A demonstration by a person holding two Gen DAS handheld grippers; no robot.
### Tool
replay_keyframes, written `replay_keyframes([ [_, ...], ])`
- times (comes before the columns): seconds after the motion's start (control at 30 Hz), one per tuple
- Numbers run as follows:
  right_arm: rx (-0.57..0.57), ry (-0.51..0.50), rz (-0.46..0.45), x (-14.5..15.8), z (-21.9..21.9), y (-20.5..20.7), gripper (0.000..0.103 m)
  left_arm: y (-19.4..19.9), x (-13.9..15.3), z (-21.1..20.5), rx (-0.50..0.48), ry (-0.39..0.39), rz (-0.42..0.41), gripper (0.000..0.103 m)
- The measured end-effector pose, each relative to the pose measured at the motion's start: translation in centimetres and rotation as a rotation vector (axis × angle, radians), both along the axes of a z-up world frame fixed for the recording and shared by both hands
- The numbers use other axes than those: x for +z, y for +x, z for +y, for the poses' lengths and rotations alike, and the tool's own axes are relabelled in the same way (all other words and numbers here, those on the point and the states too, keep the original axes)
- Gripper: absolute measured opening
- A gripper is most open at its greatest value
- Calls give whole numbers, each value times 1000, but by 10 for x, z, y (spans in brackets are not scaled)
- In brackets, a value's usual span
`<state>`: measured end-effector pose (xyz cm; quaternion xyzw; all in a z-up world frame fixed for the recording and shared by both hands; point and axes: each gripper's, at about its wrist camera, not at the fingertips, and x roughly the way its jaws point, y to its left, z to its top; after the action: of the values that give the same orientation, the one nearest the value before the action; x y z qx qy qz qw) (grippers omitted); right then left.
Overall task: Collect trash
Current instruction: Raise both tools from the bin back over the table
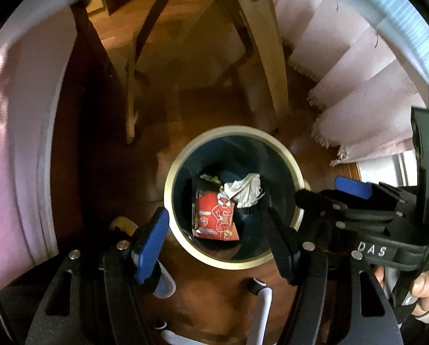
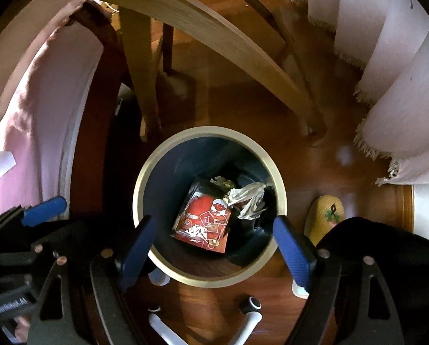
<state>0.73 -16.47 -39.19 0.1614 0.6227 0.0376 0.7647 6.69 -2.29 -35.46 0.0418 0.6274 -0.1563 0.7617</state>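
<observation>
Bin (image 1: 283,155) rim ringed by bare floor (image 2: 329,172), both hand-held grippers (left (image 1: 214,238), right (image 2: 214,247)) wide open, empty, red packet (image 2: 205,224) inside, slipper (image 2: 328,215) only in right view.

We look straight down into a bin on the floor, a gripper on either side.

We see the bin (image 2: 209,209) standing on the floor (image 2: 315,172), with a snack packet (image 2: 205,224) lying flat at its bottom and a crumpled tissue (image 2: 250,198) just beside it, toward the right. Beyond the bin stand chair legs (image 2: 145,86); a fringed cloth (image 2: 401,132) hangs at the right, a draped cloth (image 2: 30,109) at the left. A slipper (image 2: 328,215) lies right of the bin. Our left gripper (image 1: 214,227) and right gripper (image 2: 211,244) hover above the rim, side by side, their jaws apart.
</observation>
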Motion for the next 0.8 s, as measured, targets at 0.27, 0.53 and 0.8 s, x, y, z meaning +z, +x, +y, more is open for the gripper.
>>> replay_keyframes([
  [0.27, 49, -64, -92, 55, 1, -16, 84, -24, 49, 19, 38, -113, -86, 74],
  [0.53, 181, -45, -195, 131, 7, -40, 84, -56, 127, 29, -51, -117, -233, 78],
  [0.8, 340, -62, -383, 231, 25, -68, 84, -66, 227, 47, -52, -159, -379, 80],
])
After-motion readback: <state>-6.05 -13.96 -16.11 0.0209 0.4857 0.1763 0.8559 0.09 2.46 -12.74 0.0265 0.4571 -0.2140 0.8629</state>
